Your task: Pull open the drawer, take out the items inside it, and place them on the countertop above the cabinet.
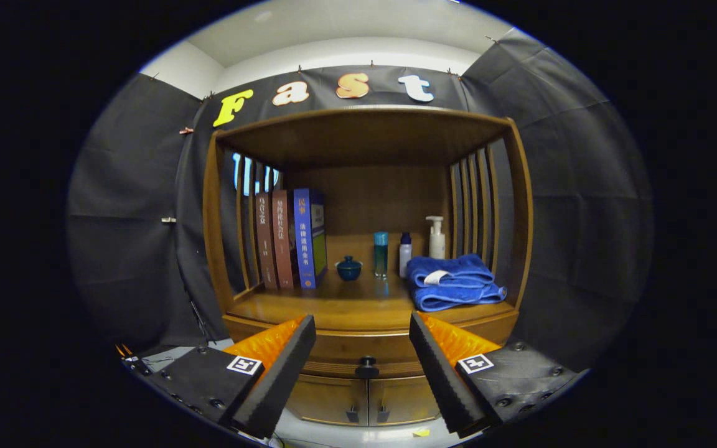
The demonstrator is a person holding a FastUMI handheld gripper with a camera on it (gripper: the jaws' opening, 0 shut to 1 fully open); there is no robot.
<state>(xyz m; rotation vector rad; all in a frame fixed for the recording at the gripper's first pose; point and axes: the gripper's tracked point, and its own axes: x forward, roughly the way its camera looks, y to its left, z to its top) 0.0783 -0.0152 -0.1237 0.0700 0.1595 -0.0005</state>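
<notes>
Two fingers of the hand-held gripper [362, 348] stand wide apart, holding nothing. Between them, just ahead, is the round black knob [367, 366] of the closed wooden drawer [366, 353]. Above it, the brown wooden countertop [358, 306] carries a folded blue towel [452, 281].

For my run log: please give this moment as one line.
gripper: open, empty | drawer knob: between fingers, untouched | drawer: closed | blue towel: on countertop
</notes>
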